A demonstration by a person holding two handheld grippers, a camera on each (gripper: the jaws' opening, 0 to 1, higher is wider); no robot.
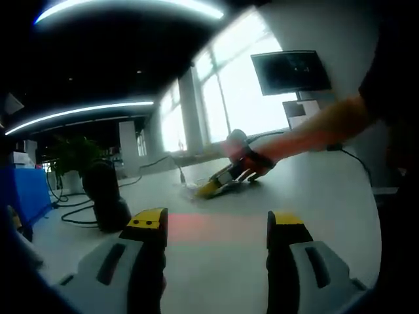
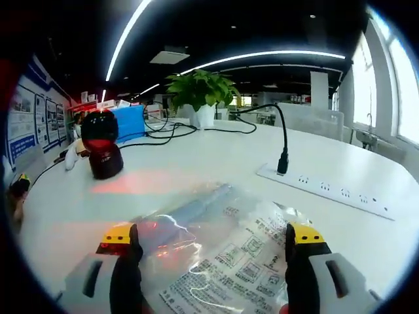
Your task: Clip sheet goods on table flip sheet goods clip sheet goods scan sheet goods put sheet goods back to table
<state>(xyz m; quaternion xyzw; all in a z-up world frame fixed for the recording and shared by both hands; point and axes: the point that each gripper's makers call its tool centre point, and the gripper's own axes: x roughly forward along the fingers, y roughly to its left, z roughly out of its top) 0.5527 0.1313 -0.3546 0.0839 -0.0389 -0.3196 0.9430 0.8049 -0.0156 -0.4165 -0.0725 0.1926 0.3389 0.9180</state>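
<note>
1. The sheet goods are a flat clear plastic bag lying on the white table. Inside it sits a printed instruction sheet, with a bluish, tube-like item along the bag's far edge.
2. In the right gripper view the bag lies between and just ahead of the right gripper. Its jaws stand wide apart, one at each side of the bag, with nothing clamped. Whether the tips touch the plastic I cannot tell.
3. That view also takes in a black scanner with a glowing red face, standing well beyond the bag to the left and throwing a reddish patch on the tabletop. A white power strip with a black plug lies to the right, and a potted plant stands at the far end.
4. The left gripper view looks across the table from the other side. The left gripper hovers with its jaws spread and empty over a faint red glow on the table.
5. Farther off there, a person's hand holds the other gripper down by the bag, which is blurred. The scanner stands to the left, and a dark monitor hangs by the window.
</note>
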